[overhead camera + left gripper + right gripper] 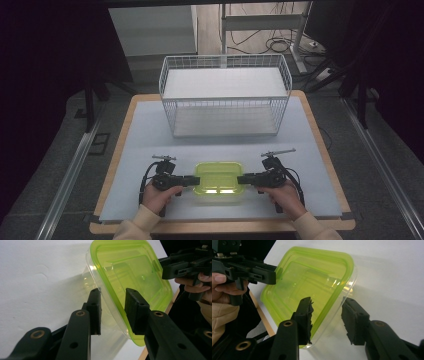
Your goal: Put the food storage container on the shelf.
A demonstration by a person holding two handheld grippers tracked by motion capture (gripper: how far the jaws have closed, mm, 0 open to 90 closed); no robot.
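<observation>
**A:** Where does the work stand right now?

**B:** At the very start, I'd judge. The clear plastic food container with the lime-green lid sits flat on the pale grey table mat, near the person's edge, between the two hands. It looks closed, lid on top.

**A:** And the tools?

**B:** The left gripper comes in from the container's left end and the right gripper from its right end. In the left gripper view the two black jaws straddle the rim of the lid, one above and one below it, with a gap showing on both sides, so they are spread rather than pinching. The right gripper view shows the same: jaws apart on either side of the rim, not yet pressing it.

**A:** So nothing is lifted?

**B:** No. The container rests on the mat, and each jaw pair is lined up around the lip. The grasp itself is what's left to do first.

**A:** Then where would it go?

**B:** Probably the white wire two-tier basket shelf at the far side of the table, well apart from the container. Both its levels look bare. Closing, lifting together and placing all remain.
</observation>
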